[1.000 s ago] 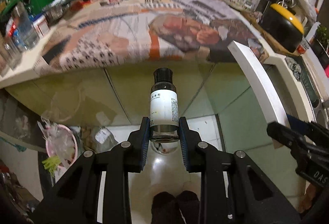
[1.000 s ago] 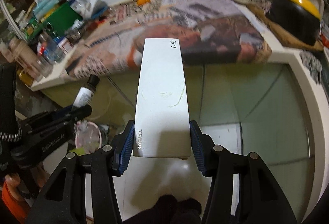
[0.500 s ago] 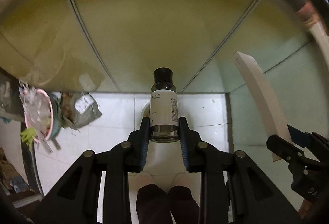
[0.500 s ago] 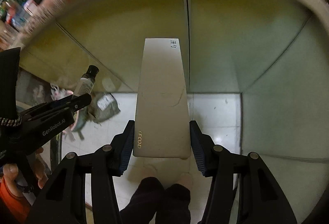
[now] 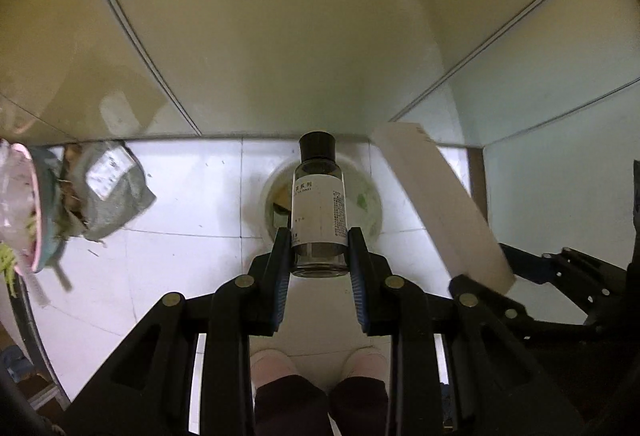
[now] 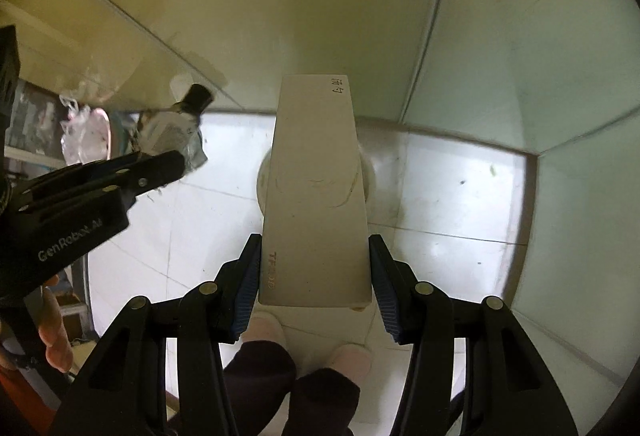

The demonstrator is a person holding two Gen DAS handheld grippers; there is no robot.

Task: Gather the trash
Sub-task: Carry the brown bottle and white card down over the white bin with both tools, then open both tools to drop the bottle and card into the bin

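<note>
Now your left gripper [image 5: 319,252] clamps the black-capped bottle [image 5: 318,204] and your right gripper [image 6: 314,276] clamps the white box [image 6: 316,196], both above the round bin [image 5: 370,204].

Bottle [image 5: 318,204] left of box [image 5: 444,208]; bin [image 5: 276,196] below both.

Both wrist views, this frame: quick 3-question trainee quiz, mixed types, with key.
1. True or false: the left tool grips the bottle near its base, cap pointing away.
2. What does the right tool hold? A) flat white box B) cup C) rag
3. Fill in: on the floor beyond both tools sits a round white ____ with scraps inside.

Key
1. True.
2. A, the box.
3. Bin, seen past the bottle in the left view; a crumpled bag lies to its left.
</note>
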